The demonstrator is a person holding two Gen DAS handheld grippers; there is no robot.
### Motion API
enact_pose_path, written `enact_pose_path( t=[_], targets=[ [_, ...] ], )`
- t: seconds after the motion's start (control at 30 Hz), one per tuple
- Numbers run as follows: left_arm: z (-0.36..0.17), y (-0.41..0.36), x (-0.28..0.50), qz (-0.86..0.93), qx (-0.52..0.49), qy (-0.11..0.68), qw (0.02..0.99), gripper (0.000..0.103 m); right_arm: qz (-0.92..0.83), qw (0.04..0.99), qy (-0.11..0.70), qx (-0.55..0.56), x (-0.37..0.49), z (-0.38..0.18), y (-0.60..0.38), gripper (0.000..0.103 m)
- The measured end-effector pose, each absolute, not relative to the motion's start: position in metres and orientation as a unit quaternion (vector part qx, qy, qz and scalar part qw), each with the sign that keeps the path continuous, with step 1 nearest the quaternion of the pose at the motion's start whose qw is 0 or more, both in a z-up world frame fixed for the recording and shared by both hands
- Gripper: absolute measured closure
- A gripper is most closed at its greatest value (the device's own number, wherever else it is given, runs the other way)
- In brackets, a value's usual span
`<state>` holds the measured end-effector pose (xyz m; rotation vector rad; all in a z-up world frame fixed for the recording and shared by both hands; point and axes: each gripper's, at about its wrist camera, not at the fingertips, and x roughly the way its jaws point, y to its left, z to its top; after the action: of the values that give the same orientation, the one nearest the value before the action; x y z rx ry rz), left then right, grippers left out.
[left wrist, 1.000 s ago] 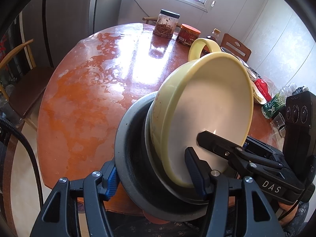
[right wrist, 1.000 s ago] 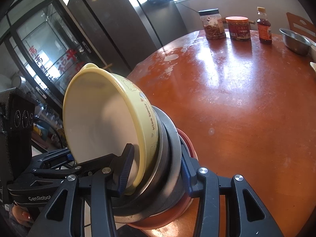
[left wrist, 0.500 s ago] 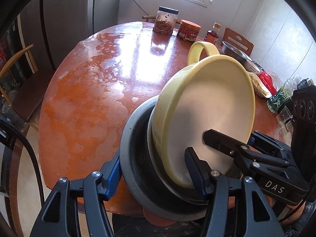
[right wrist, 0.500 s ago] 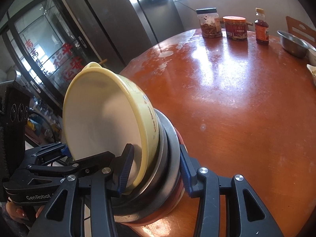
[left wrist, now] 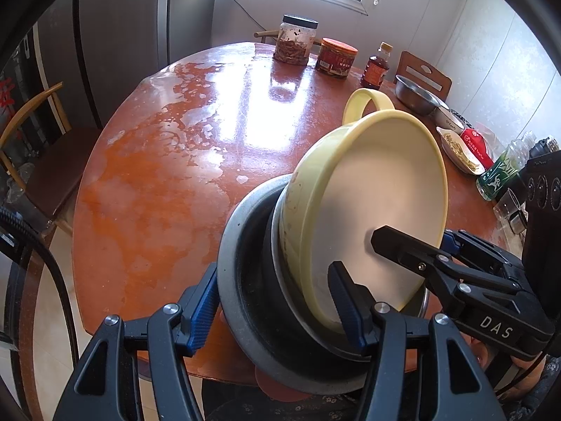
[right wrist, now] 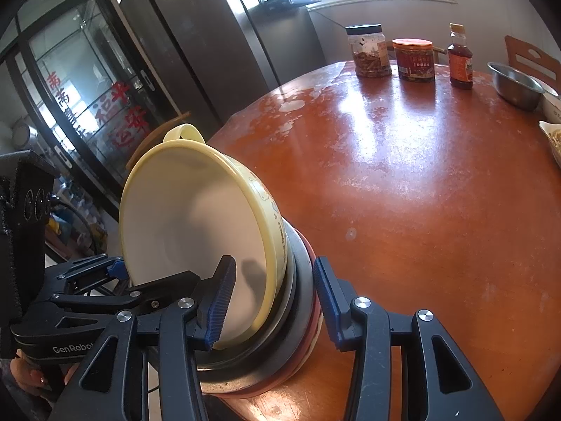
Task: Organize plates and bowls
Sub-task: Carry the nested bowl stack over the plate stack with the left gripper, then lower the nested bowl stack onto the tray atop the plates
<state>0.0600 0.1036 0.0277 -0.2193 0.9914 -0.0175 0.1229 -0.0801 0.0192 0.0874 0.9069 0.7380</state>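
A round, glossy reddish-brown table [left wrist: 168, 182] carries everything. At its far edge stand a black-lidded jar [left wrist: 294, 40], a red-lidded tin [left wrist: 336, 58] and a small brown sauce bottle [left wrist: 376, 68] in a row. Further right along the rim sit a steel bowl [left wrist: 415, 96], a white dish of food [left wrist: 455, 149] and a green bottle [left wrist: 498, 172].

Both tongs are angled downward; the left tongs [left wrist: 277, 301] and the right tongs [right wrist: 273, 294] are each seen clamped, facing each other from opposite sides
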Motion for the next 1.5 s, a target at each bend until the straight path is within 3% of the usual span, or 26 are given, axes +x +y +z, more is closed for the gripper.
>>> enact_pose_path(
  t=[0.13, 0.67, 1.5],
  targets=[
    [0.028, 0.104, 0.06, -0.009, -0.105, 0.475, 0.874, 0.043, 0.348, 0.836, 0.422, 0.039, 0.121, 0.021, -0.08, 0.055],
    [0.03, 0.107, 0.055, -0.01, -0.111, 0.474, 0.873, 0.042, 0.337, 0.848, 0.408, 0.037, 0.116, 0.028, -0.085, 0.035],
    [0.052, 0.102, 0.038, 0.013, -0.1, 0.445, 0.89, 0.04, 0.337, 0.861, 0.38, 0.03, 0.093, 0.048, -0.096, 0.029]
  ],
)
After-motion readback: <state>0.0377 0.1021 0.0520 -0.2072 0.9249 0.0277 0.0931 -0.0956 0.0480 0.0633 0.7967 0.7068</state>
